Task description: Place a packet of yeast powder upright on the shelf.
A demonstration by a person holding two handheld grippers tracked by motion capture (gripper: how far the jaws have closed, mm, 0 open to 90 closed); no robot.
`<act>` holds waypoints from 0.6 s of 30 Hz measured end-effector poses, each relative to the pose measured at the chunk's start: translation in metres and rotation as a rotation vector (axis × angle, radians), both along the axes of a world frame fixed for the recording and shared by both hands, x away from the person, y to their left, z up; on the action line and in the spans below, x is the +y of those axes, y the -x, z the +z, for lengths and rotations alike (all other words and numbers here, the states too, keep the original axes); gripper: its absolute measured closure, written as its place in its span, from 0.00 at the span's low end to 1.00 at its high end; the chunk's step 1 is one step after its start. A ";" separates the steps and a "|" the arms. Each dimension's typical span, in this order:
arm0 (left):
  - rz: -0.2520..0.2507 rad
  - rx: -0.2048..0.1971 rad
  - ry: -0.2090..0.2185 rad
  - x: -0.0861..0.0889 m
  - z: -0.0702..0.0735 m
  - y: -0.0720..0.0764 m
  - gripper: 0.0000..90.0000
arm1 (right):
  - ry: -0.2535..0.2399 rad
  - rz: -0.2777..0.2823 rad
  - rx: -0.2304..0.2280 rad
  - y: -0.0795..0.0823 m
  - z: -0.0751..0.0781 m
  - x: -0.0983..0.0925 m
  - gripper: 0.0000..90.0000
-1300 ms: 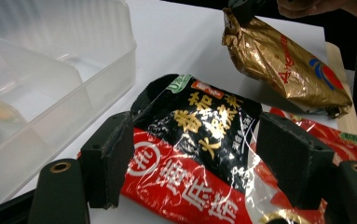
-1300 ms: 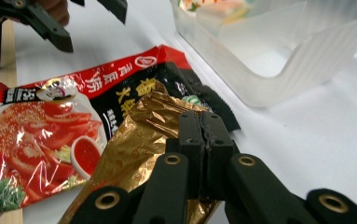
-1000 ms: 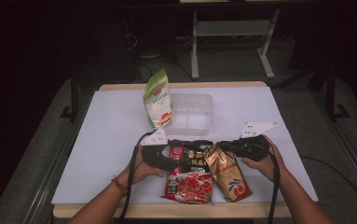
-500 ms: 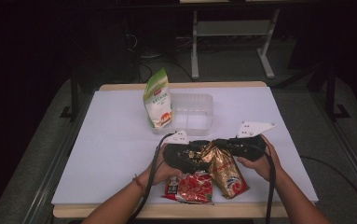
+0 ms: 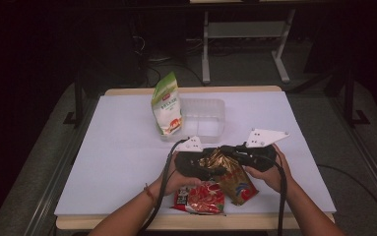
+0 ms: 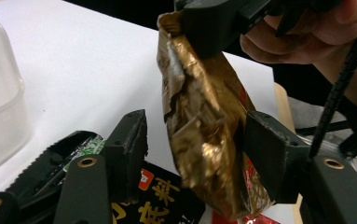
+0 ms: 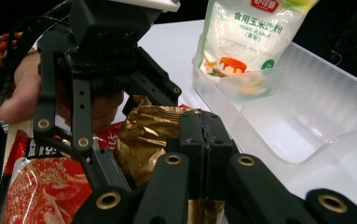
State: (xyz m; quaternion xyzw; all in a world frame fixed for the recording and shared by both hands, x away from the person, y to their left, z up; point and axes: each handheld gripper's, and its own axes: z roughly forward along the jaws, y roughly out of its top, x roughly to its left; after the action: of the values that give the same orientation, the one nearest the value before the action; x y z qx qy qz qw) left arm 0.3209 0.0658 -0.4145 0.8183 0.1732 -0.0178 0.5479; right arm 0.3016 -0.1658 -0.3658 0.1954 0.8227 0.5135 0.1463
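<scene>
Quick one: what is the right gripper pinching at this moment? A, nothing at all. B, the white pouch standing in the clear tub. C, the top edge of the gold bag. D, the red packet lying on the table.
C: in the right gripper view the right gripper is shut on the crinkled top of the gold bag.

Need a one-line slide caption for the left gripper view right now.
Crinkled gold foil pouch hangs from the right gripper, between the closing left gripper jaws, above the white table.

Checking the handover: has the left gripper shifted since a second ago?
Yes. In the high view the left gripper has slid rightward, away from the table's left edge, toward the gold pouch; its jaws have just been closing around it.
</scene>
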 end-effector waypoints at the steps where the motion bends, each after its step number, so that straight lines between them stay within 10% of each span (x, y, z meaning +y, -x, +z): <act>1: -0.010 0.007 0.014 0.000 0.001 0.000 0.45 | -0.003 0.000 -0.001 0.000 0.000 0.000 0.98; 7: -0.009 0.006 0.058 0.003 0.002 0.001 0.71 | -0.010 -0.002 0.002 0.001 0.000 0.001 0.97; 18: 0.028 0.041 0.112 0.014 0.000 -0.005 0.84 | -0.015 -0.111 -0.008 0.004 -0.002 -0.022 0.62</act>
State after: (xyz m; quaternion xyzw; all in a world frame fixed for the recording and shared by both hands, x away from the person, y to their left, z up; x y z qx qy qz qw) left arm 0.3260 0.0795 -0.4146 0.7832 0.1948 -0.0366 0.5893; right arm 0.2979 -0.1874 -0.3679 0.2398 0.8061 0.5116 0.1760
